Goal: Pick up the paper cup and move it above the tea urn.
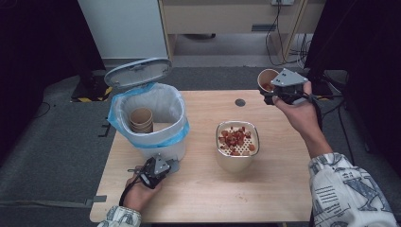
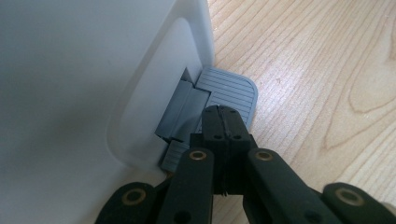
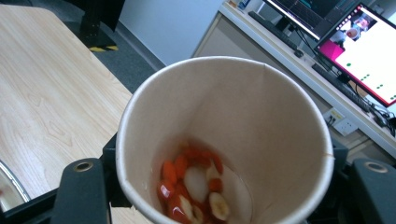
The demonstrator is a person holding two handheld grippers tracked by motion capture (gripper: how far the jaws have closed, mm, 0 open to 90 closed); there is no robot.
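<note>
Wooden table [image 1: 203,189] under me: nearest, my left gripper [image 2: 223,112], jaws pressed together on nothing, pushes down the grey pedal [image 2: 232,91] of the white bin [image 1: 150,120] so its lid [image 1: 137,72] stands up, used cups [image 1: 142,119] inside. Mid-table sits the strainer pot [image 1: 237,142] with red bits drained in it. Farthest, my right gripper [image 1: 273,96] is clamped on the paper cup [image 3: 224,140], held over the table's far right corner, leftover berries and slices at its bottom, probably to go into the strainer before the cup is binned.

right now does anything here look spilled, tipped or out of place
Nothing looks spilled. The bin lid stands open because the shut left gripper presses the grey pedal. The paper cup in the right gripper is tilted but holds its red and pale pieces.
</note>
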